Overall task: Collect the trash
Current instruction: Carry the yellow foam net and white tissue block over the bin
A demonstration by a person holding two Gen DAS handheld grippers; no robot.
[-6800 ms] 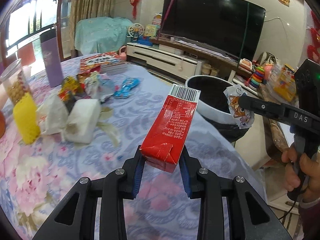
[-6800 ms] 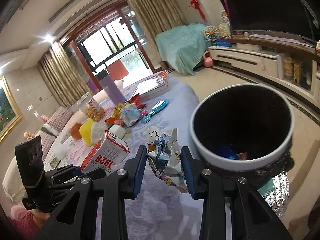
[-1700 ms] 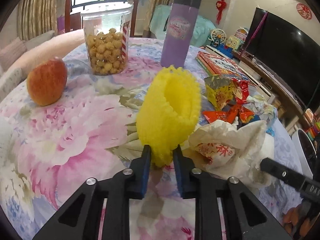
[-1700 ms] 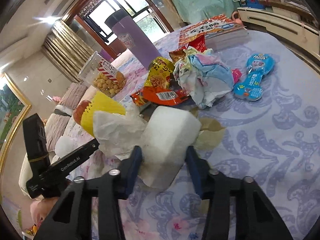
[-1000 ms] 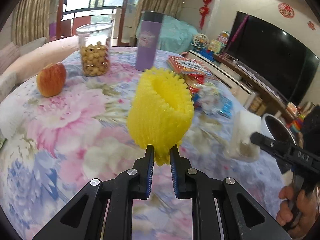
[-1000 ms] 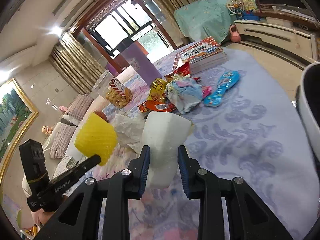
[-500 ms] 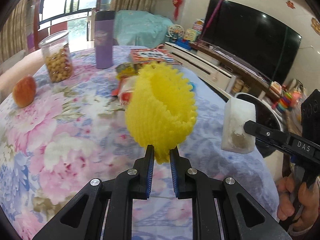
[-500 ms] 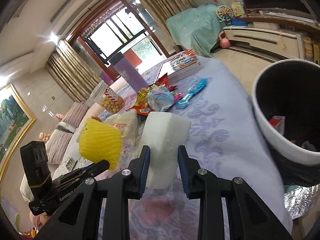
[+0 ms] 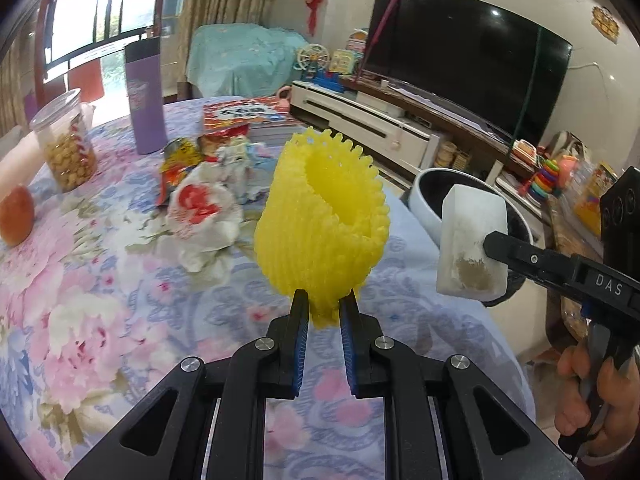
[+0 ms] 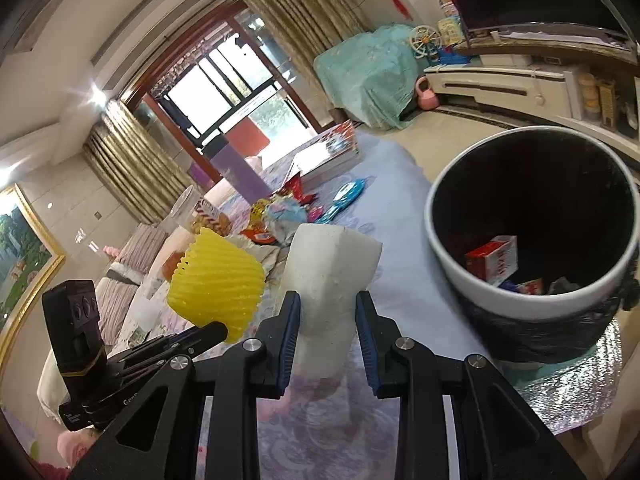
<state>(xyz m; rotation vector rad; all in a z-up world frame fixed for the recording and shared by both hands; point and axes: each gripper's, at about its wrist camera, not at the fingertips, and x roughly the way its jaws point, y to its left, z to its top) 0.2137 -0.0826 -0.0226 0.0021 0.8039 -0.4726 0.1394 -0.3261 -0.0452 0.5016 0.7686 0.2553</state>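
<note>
The left gripper (image 9: 323, 316) was clamped on the lower edge of a yellow foam fruit net (image 9: 324, 224), its jaws nearly together with the net's thin wall pinched between them. The net stood upright above the fingertips, its open mouth facing up and away from the gripper.

The right gripper (image 10: 327, 320) was closed on a white foam block (image 10: 330, 276), jaws at moderate width, pressing on the block's two side faces. The block's long axis ran forward and up from the jaws, roughly along the line of the fingers.

The trash bin (image 10: 440, 240), white-rimmed with a black liner, stood ahead and to the right of the right gripper, beside the table edge. Its mouth faced upward and was unobstructed; a red-and-white carton (image 10: 494, 262) and other scraps lay at the bottom.

Seen from the left gripper, the bin (image 9: 424, 208) lay ahead and to the right, partly behind the foam block (image 9: 470, 244) and the right gripper (image 9: 500, 250).

Judgement: the right gripper was the nearer of the two to the bin, and the foam block was near the rim but not yet over the opening. The left gripper had to cross more tablecloth (image 9: 100, 280) to reach it. Remaining wrappers (image 9: 200, 204) lay ahead and to the left of the left gripper.
</note>
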